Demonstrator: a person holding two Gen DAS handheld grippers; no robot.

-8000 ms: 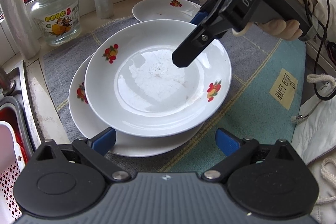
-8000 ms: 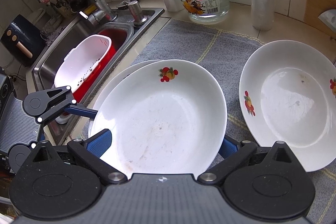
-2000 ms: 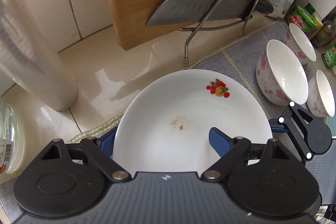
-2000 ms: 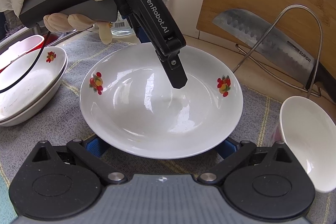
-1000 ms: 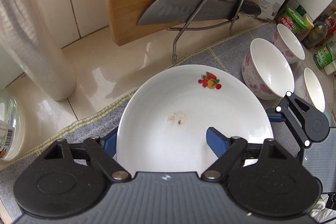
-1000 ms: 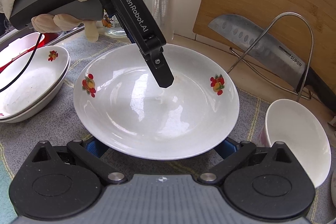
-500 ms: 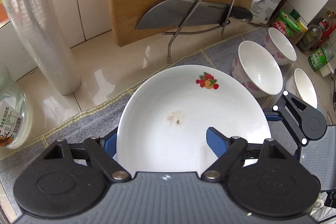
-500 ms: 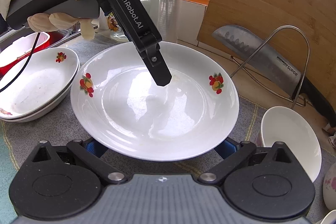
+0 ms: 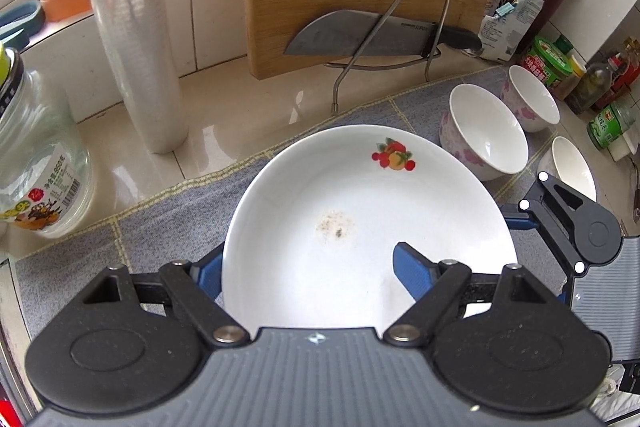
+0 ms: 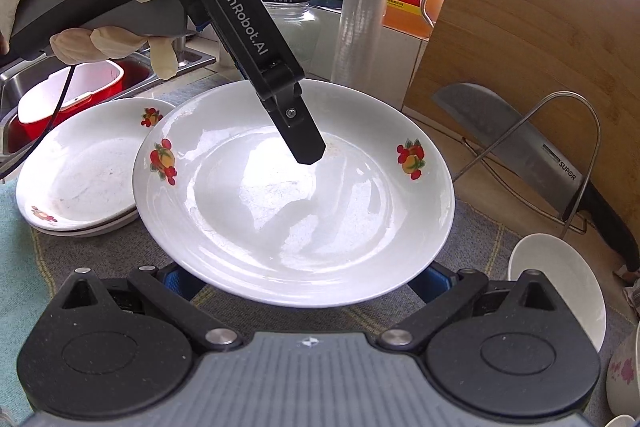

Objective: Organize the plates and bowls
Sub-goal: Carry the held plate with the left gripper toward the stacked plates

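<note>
Countertop mat (image 9: 160,227): 3 plates, 3 bowls; left tool (image 9: 308,271) clamps 1 plate (image 9: 360,211); right tool (image 10: 304,277) apart.

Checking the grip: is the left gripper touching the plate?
Touching. Left wrist view: left gripper clamps the plate, one blue pad on its inner face, the other beneath.

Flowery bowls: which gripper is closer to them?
Right. The right gripper sits beside the flowery bowls, under the plate; the left gripper holds the plate from its far side.
</note>
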